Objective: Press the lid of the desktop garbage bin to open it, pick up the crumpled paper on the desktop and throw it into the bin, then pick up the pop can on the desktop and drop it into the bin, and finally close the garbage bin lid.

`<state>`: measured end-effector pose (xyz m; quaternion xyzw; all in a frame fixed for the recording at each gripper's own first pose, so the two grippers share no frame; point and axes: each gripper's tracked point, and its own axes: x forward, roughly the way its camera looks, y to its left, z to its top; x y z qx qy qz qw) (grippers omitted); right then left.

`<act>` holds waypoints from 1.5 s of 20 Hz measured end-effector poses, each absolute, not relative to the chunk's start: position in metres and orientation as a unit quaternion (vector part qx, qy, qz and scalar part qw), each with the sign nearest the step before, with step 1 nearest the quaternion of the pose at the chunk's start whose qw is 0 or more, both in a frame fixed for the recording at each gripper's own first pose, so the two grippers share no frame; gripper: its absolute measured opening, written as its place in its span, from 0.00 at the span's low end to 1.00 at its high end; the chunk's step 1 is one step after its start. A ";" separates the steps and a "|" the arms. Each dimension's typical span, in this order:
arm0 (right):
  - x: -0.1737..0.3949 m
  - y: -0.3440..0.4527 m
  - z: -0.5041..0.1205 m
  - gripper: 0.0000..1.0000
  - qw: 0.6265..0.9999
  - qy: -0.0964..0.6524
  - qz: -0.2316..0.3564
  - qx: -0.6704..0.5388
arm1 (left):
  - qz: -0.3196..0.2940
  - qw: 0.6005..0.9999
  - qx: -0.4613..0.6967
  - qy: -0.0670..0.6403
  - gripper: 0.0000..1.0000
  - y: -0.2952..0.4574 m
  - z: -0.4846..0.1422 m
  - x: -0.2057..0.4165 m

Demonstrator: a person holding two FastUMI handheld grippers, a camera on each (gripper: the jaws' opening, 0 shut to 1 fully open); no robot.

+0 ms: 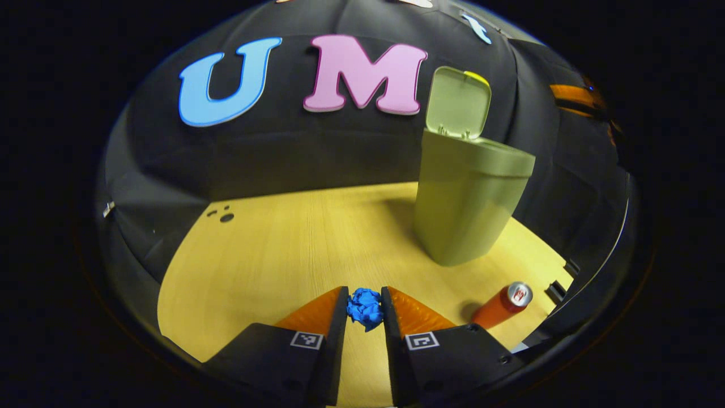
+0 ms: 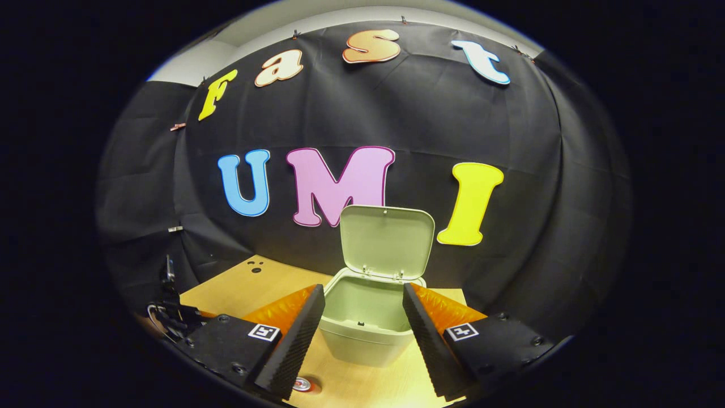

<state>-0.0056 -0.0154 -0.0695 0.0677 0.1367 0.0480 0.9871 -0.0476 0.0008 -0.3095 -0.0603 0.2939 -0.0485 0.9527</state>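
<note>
We see both views dim at rim, bright on table [image 1: 272,255]; strong fisheye bending at edges; light from above, soft shadow left of bin [image 1: 470,192], glare on pop can [image 1: 504,305] top; focus sharp, slight softness at periphery

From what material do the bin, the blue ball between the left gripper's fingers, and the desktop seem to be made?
Bin: likely moulded plastic, pale green, matte, with smooth walls and rounded edges; its lid stands open.
Blue ball: crumpled paper, judging by its sharp irregular creases and dull surface.
Desktop: light wood or wood-look laminate; fine straight grain lines show, with a slight sheen. Which one, I cannot tell.
</note>
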 end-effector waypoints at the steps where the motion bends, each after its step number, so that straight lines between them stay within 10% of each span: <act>1: -0.006 -0.017 -0.071 0.90 0.987 0.137 0.047 0.069 | -0.050 0.957 -0.059 0.280 0.39 0.001 -0.295 -0.040; 16: -0.032 -0.029 -0.092 0.90 0.984 0.152 0.025 0.088 | -0.086 0.990 -0.051 0.103 0.38 -0.018 -0.123 0.063; 30: -0.074 -0.021 -0.130 0.91 0.974 0.198 -0.002 0.105 | -0.211 0.974 -0.045 0.070 0.40 -0.130 -0.088 0.139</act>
